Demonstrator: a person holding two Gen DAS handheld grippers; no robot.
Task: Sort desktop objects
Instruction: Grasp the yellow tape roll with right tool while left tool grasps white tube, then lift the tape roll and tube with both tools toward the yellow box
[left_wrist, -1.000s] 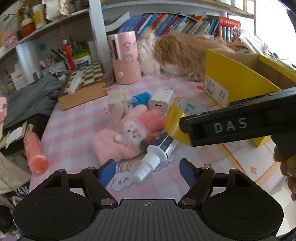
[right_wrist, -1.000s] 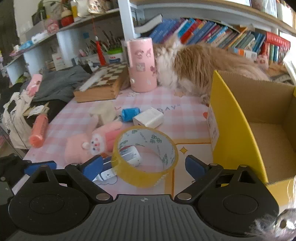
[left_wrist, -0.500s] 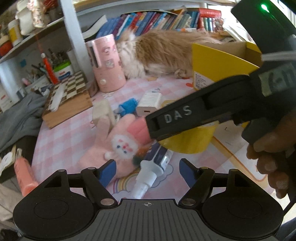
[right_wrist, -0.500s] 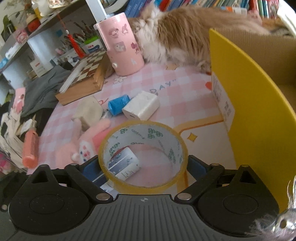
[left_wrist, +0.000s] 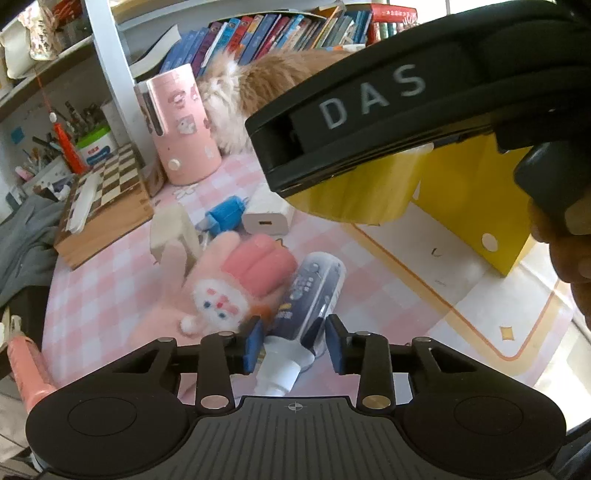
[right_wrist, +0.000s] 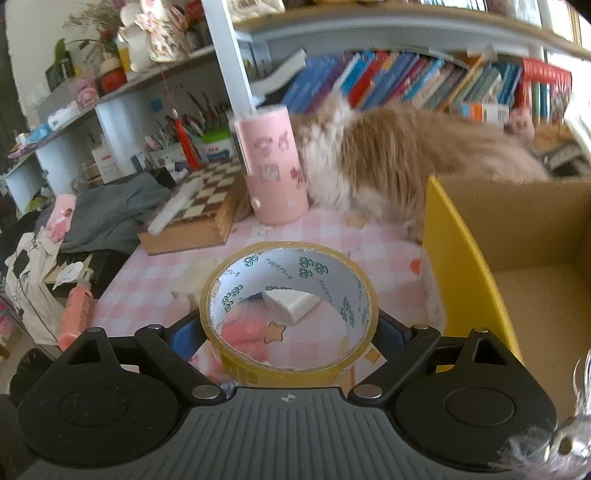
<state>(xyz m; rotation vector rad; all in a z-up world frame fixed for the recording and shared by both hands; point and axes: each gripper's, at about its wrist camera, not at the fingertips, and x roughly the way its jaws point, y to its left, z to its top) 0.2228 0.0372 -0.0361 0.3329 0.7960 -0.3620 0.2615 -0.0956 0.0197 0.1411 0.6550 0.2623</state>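
Glue bottle lying nozzle toward camera, left fingers closing around it, right fingers holding tape roll

Right claw closing on tape roll beside yellow box

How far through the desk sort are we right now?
Early. Done: nothing shows in the visible part of the yellow box. In hand: the right gripper holds the tape roll lifted beside the box; the left gripper is closing around the dark bottle. Left on the desk: pink bunny glove, white charger, blue item.
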